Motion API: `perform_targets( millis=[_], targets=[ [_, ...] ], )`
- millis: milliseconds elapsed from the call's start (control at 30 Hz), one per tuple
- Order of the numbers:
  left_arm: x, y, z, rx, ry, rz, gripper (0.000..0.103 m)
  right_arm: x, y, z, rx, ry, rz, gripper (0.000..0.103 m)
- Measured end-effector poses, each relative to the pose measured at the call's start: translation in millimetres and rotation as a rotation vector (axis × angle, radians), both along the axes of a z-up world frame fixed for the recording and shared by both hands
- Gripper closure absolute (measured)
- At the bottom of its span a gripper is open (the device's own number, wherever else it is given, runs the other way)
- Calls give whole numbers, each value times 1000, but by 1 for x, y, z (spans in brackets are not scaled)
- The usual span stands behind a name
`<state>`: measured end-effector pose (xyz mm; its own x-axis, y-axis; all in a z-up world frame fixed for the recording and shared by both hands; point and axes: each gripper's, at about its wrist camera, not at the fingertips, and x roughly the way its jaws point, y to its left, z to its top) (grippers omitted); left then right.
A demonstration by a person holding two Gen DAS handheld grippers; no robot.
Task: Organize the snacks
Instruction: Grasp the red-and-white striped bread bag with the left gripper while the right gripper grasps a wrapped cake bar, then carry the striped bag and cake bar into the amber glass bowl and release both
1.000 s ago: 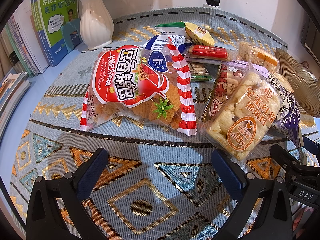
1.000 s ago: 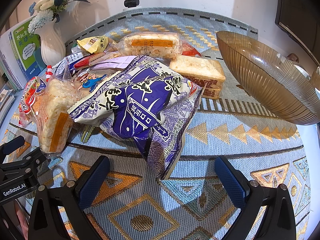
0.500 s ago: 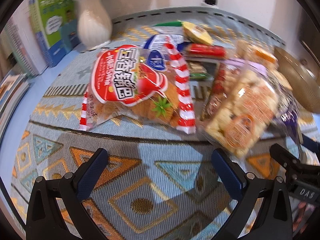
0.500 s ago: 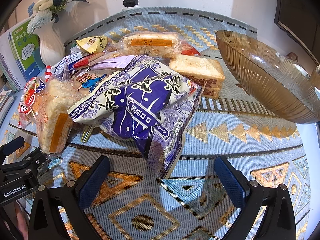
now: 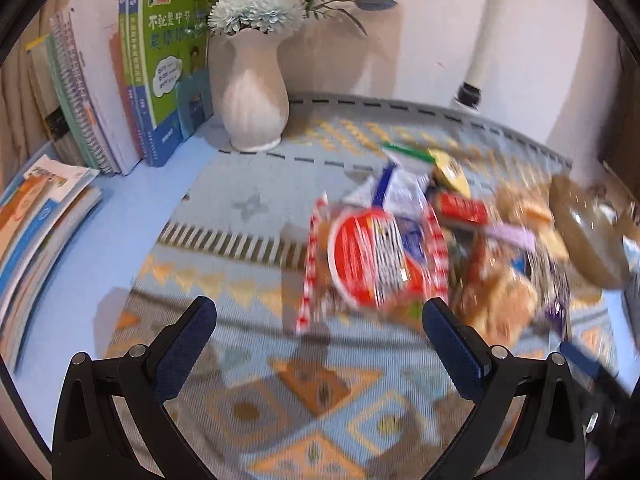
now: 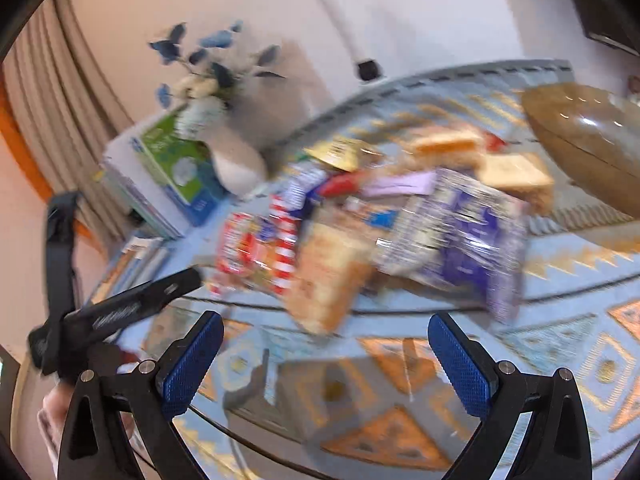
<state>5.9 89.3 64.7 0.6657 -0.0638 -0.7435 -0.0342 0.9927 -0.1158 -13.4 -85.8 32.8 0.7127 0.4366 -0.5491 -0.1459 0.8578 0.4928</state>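
Snacks (image 5: 400,256) lie piled mid-bench beside the brown bowl (image 6: 592,136) at far right, untouched; the left claw (image 5: 316,344) and right claw (image 6: 324,356) both hang empty with jaws apart, so the next move likely requires closing on one packet.

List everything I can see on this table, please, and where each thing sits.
Red-and-white snack bag: one, left of the pile.
Purple snack bag: one, right of the pile.
Pale rice-cracker pack: one, between those two bags.
Other small snacks: several, blurred, behind.
Bowl: one, brown glass, far right.
Vase: one, white, blue and white flowers, back left.
Books: several, green-covered in front, beside the vase.
Cloth: one, blue with gold pattern, covering the table.
Left gripper: open, empty.
Right gripper: open, empty.
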Motion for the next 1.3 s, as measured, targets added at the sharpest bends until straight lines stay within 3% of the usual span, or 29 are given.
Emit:
perform_targets(
  millis=[100,200,233,267,333,367,500,567,667,867,1000,1133,1233,1300],
  targets=[
    [25,5,-11,-70,28,-24,0,21,12,-10,77,37,-16,9],
    [40,0,-30,-103,39,-43,0,46,19,-25,83,69,-57,23],
    [42,-1,-39,-136,22,-57,0,52,20,-33,81,70,-63,31],
    [39,1,-48,-201,-28,-64,0,58,19,-42,108,115,-63,54],
    [38,5,-52,-324,-14,-87,27,59,15,-42,135,112,-48,57],
    [36,5,-51,-327,-30,-102,31,55,13,-39,131,83,-54,57],
    [24,-19,-41,-170,-92,-122,39,46,17,-30,103,18,-33,59],
    [24,-25,-38,-149,-107,-145,41,42,19,-26,97,-21,-20,59],
    [22,-19,-38,-184,-115,-137,43,37,19,-22,113,-70,-12,59],
    [16,-5,-33,-215,-179,-84,43,33,4,-25,221,-80,-11,59],
    [16,-6,-33,-206,-185,-79,43,36,-2,-31,272,-53,-3,59],
    [11,-8,-30,-175,-210,-60,43,51,1,-43,286,54,19,61],
    [2,-13,-25,-139,-260,-48,43,46,-4,-40,316,10,18,68],
    [-2,-18,-22,-114,-282,-61,43,46,-6,-41,321,29,5,73]
  ],
)
